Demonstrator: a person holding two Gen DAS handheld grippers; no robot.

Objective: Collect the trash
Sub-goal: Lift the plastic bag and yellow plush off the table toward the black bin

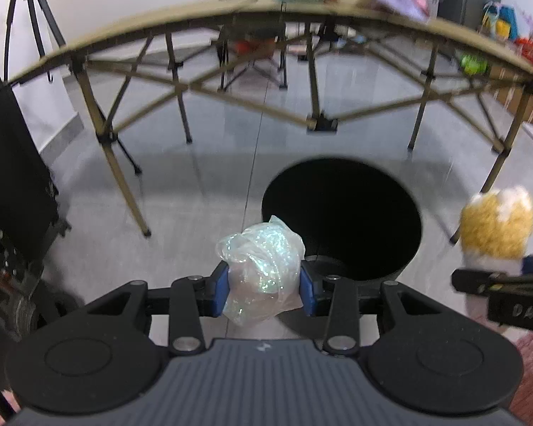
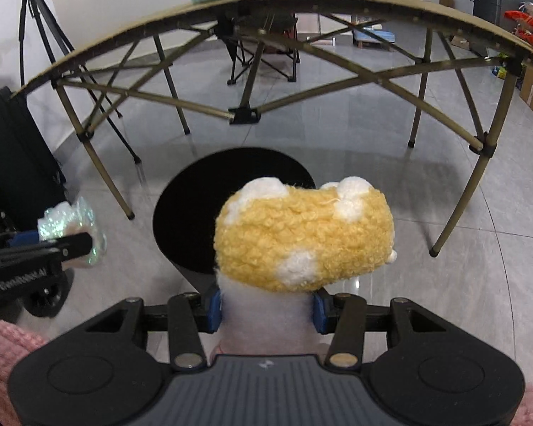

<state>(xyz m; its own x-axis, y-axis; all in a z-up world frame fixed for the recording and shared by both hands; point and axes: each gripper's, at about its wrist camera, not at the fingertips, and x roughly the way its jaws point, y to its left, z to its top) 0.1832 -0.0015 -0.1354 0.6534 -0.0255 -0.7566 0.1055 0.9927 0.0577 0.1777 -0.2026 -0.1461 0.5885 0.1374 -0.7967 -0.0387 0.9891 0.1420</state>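
My left gripper (image 1: 264, 289) is shut on a crumpled clear iridescent plastic bag (image 1: 263, 262), held just in front of and left of the round black trash bin (image 1: 341, 213) on the floor. The bag also shows in the right wrist view (image 2: 74, 230). My right gripper (image 2: 266, 310) is shut on a fluffy yellow-and-white plush item (image 2: 302, 234), held above the near rim of the bin (image 2: 181, 209). The plush also shows at the right of the left wrist view (image 1: 497, 223).
A tan folding table (image 2: 337, 3) on crossed legs stands behind the bin, with soft items on top. A black case (image 1: 14, 177) and a tripod (image 2: 35, 28) stand at left. Boxes and snack packs lie far right. Grey tile floor surrounds the bin.
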